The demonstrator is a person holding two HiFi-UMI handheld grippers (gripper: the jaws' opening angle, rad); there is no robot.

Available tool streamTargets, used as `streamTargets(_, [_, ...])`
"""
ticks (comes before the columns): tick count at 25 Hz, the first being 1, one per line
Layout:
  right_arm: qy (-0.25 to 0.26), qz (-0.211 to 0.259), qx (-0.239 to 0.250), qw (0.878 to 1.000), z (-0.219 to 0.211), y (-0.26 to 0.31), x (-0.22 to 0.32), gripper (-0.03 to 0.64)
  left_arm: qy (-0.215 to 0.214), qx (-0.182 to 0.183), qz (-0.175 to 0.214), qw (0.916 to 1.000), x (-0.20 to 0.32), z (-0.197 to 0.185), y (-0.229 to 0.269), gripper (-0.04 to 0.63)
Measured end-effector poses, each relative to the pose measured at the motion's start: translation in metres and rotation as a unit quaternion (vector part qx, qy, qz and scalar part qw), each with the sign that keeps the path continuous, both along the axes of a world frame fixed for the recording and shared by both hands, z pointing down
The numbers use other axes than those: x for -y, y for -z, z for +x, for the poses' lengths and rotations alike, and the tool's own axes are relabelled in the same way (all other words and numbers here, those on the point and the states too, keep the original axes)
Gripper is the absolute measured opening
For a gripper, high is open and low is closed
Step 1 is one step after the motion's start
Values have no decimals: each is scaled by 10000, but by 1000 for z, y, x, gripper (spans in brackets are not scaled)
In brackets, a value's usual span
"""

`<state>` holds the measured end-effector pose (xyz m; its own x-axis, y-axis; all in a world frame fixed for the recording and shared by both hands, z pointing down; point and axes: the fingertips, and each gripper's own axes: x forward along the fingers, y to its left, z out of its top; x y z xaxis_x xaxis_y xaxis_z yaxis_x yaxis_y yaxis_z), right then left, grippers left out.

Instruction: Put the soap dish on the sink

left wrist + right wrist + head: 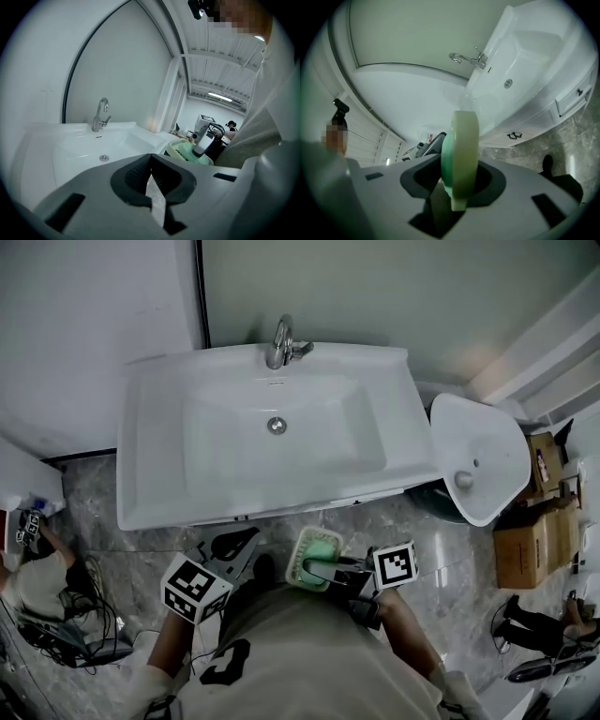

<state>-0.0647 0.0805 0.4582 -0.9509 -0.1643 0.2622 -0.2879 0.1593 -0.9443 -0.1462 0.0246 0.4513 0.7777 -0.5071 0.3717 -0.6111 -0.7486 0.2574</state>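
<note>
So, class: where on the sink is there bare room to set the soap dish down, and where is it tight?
The sink has a bare flat ledge left of the bowl and another to its right. The back strip is taken by the tap; the front rim is thin.

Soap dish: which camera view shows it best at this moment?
The head view: it shows the soap dish from above, nearly whole, gripped by the right claw, short of the sink. The right gripper view shows it only edge-on between its jaws; the left gripper view catches just part, at right.
</note>
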Motion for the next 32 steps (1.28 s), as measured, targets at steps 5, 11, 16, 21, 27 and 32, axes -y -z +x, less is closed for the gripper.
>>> streamTargets(5, [-224,-135,-61,9996,6,-4,2,149,-221,-39,-48,9997,3,7,-1,18])
streamTargets(11, [-239,-181,-96,9995,5,-8,5,149,-338,25,-49,9994,3,15,-2,18])
streamTargets(16, [-137,-111,26,9998,1,-6,12,149,-282,151,41,9995,4,17,-2,18])
streamTargets(21, [-30,-143,149,9998,8,-9,20,150,-133,235,0,9996,8,25,-3,18])
streamTargets(27, [8,-245,340,9991,28,-7,41,149,-94,354,100,9993,24,55,0,18])
streamTargets(32, [6,-200,478,9987,47,-6,61,149,-134,510,182,9984,43,81,5,18])
